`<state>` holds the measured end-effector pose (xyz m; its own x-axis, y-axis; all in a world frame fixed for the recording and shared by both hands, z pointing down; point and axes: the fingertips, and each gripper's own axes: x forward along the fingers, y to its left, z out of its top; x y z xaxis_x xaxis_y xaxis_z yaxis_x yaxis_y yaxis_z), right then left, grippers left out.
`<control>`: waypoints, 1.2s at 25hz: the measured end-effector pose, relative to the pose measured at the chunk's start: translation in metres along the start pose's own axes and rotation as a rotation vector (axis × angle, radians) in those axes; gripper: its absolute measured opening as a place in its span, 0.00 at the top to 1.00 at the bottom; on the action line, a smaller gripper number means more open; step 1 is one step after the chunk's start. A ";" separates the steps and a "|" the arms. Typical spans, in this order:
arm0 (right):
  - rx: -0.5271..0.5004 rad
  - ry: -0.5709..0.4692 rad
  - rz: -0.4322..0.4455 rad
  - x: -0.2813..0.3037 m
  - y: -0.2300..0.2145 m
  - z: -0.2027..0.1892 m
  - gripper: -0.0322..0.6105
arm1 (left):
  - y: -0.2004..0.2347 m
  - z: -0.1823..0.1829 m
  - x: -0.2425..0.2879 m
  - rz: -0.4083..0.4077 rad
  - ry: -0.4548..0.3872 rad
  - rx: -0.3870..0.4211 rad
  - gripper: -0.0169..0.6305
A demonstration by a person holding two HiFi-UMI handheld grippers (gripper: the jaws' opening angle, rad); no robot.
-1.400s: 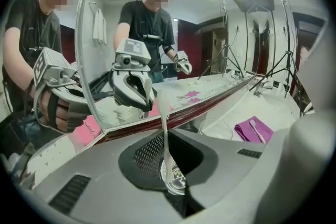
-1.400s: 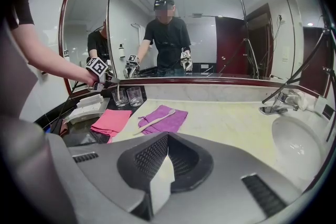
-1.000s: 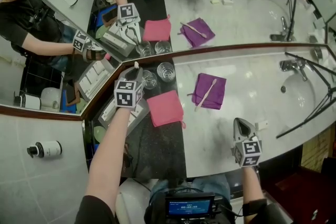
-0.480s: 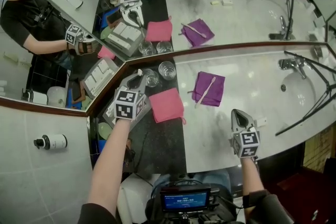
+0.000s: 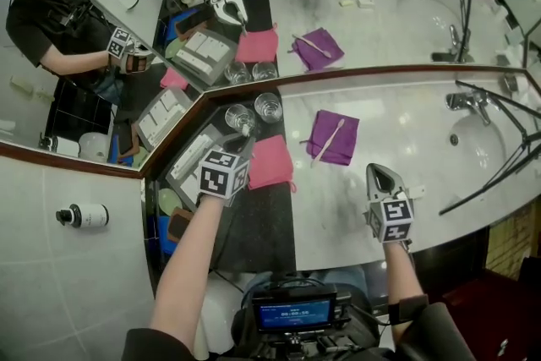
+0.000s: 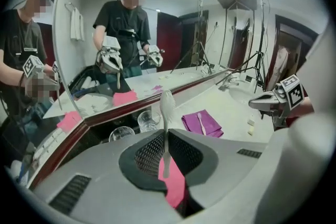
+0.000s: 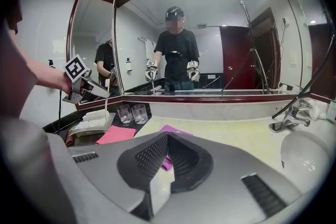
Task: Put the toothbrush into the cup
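Two clear glass cups (image 5: pixel 239 118) stand just beside each other at the foot of the mirror, and the left gripper (image 5: pixel 239 146) hovers near them, above the pink folded cloth (image 5: pixel 270 162). Its jaws are pinched together on the thin handle of a white plastic toothbrush (image 6: pixel 167 107), which stands nearly upright with the head on top. The right gripper (image 5: pixel 382 180) is closed on nothing and hangs over the pale marble counter (image 5: pixel 406 139), well apart from the cups. A second, pinkish toothbrush (image 5: pixel 328 141) lies on the purple cloth (image 5: pixel 338 124). The likely trouble is the narrow grip: so slim a handle may swivel or slide between the pads as it tips towards a rim. The glasses look light and stand close together, so a lowered jaw could knock one against the other or tip it. No brand or label reads clearly; only the square black-and-white markers on the gripper cubes show, and the screen text at the bottom of the head view is too small.
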<state>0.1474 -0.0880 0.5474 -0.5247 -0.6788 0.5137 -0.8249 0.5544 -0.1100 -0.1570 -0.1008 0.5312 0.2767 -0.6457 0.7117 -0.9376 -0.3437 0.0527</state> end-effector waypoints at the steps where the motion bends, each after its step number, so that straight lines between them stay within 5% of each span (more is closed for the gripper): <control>1: -0.003 0.000 0.004 0.000 0.001 0.001 0.93 | -0.005 -0.007 0.002 -0.009 0.021 -0.019 0.95; 13: -0.044 -0.006 0.043 0.003 0.018 0.013 0.92 | -0.037 -0.089 0.029 -0.063 0.272 -0.213 0.95; 30: -0.057 0.033 0.035 0.007 0.020 0.003 0.93 | -0.037 -0.132 0.081 -0.078 0.363 -0.323 0.95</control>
<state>0.1263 -0.0831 0.5463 -0.5454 -0.6427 0.5380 -0.7921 0.6051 -0.0801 -0.1279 -0.0500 0.6795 0.3110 -0.3274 0.8922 -0.9504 -0.1151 0.2890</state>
